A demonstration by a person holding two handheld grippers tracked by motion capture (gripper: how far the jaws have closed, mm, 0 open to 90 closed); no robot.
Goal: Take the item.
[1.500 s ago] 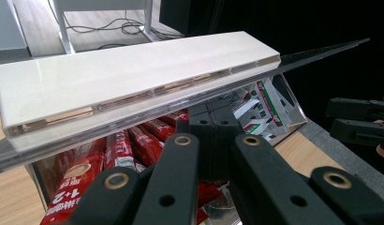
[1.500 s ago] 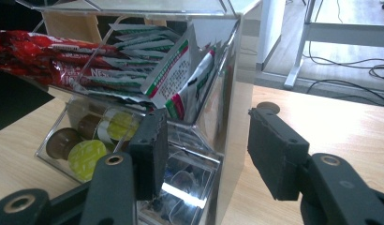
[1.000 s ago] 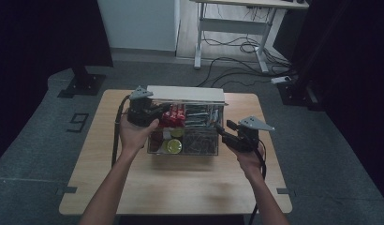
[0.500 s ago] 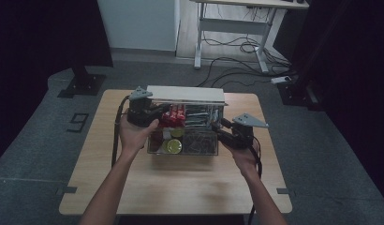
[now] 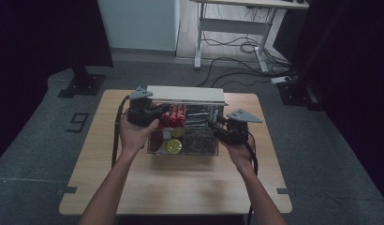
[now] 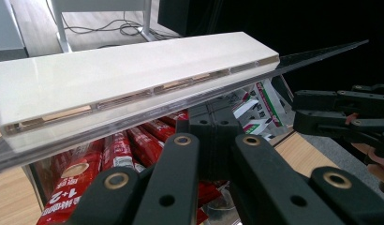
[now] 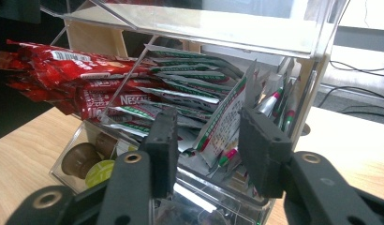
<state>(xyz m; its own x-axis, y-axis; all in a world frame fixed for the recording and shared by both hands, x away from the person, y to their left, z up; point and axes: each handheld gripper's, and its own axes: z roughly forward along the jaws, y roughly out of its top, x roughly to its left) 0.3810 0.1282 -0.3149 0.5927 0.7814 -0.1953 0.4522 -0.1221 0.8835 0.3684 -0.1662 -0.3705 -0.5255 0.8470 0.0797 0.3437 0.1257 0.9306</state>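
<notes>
Two forearms are reaching in from six o'clock over the table (image 5: 180, 187), and the change is all on the right. The right gripper (image 5: 214, 123) has been creeping in from three o'clock toward the clear box (image 5: 183, 152), and its jaws have just been narrowing. In the right gripper view they are straddling a green-and-white sachet (image 7: 223, 126) that is leaning in the box's right-hand compartment, but the pads are not pressing on it yet, so that claw is still released. At ten o'clock of the box the left gripper (image 5: 152, 112) is staying put, clenched tight. Its tips are sitting just under the raised lid (image 6: 134, 70), and I cannot tell whether they are pinching the clear edge or only propping it. Beyond the sachets, red stick packs (image 7: 87, 79) are lying crosswise, with capsules (image 7: 80, 159) beneath them. The white lid bar (image 5: 185, 93) is standing at twelve o'clock. To my eye the pick is about to happen: a little more closing and the sachet should be caught.
</notes>
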